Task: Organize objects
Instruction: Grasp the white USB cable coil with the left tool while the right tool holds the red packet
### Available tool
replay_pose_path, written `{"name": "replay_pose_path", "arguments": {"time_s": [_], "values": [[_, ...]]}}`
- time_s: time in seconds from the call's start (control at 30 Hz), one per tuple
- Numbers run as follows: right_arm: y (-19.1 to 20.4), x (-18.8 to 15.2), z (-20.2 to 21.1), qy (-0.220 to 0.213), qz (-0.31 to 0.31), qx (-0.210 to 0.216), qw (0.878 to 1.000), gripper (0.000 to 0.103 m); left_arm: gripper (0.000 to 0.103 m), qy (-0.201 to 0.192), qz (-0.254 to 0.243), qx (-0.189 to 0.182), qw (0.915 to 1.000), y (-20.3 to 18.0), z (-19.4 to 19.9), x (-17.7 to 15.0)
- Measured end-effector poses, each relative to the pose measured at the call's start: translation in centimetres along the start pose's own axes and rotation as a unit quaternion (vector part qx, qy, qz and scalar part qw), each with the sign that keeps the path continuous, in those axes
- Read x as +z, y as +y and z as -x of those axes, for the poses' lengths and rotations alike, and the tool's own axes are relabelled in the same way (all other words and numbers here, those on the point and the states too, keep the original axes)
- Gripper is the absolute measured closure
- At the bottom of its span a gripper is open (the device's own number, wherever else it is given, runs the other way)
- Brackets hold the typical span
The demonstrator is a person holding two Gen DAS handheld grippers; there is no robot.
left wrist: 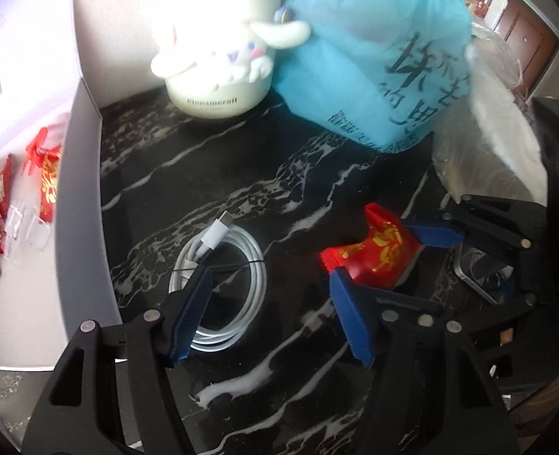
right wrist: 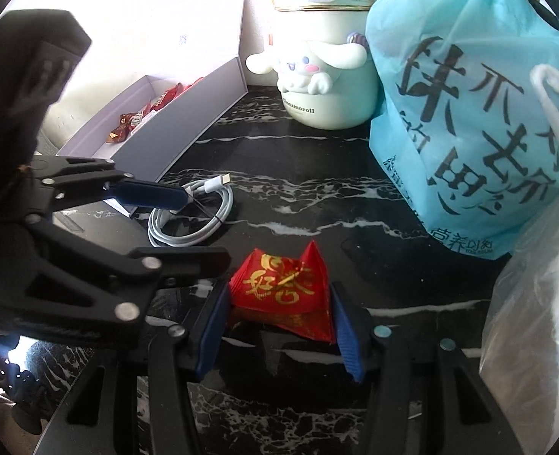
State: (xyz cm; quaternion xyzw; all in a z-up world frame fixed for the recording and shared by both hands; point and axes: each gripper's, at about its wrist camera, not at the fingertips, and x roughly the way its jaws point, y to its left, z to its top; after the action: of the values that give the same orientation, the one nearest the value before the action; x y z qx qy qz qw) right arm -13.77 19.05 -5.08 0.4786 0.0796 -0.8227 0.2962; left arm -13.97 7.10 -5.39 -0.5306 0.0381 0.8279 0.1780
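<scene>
The red packet (right wrist: 283,295) is seen nearest, at six o'clock in the right wrist view, lying on the black marble table (right wrist: 317,197). It is framed by the right gripper (right wrist: 279,326), whose two blue pads are set on either side of it; the pads look to be touching its sides, but a firm squeeze cannot be told for sure, since the packet seems to be resting on the table. The packet is probably being taken this way so that it can be lifted by its narrow sides. The left gripper (left wrist: 268,314) is held wide apart with nothing in it, above the white cable (left wrist: 222,284), which is coiled at seven o'clock in the left wrist view. It is likely kept there so the cable can be picked up next. Farther off, at nine o'clock in the left view, the white box (left wrist: 78,189) is seen, with other red packets already laid inside. The box wall must be cleared on the way in. At twelve o'clock the cartoon jar (right wrist: 317,76) is standing, and just beside it the blue bag (right wrist: 469,113) and a clear plastic bag (right wrist: 537,303) are crowding the right side.
</scene>
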Motion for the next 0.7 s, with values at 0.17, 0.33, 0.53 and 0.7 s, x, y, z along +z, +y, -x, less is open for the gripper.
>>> {"name": "replay_pose_path", "arguments": {"time_s": [0.17,0.33,0.53,0.7], "values": [[0.1,0.0,-0.1,0.0,0.0,0.001,1.0,0.05,0.049,0.007,0.004,-0.001,1.0,0.3,-0.6,-0.2],[0.2,0.0,0.0,0.0,0.004,-0.002,1.0,0.05,0.064,0.002,-0.008,0.011,0.9999,0.0,-0.6,-0.6],[1.1,-0.3,0.2,-0.003,0.021,-0.014,1.0,0.051,0.072,0.004,-0.022,0.008,0.9997,-0.8,-0.2,-1.8],[2.1,-1.0,0.5,0.001,0.032,-0.01,0.999,0.052,0.078,0.014,-0.031,0.003,0.9994,-1.4,0.5,-3.2]]}}
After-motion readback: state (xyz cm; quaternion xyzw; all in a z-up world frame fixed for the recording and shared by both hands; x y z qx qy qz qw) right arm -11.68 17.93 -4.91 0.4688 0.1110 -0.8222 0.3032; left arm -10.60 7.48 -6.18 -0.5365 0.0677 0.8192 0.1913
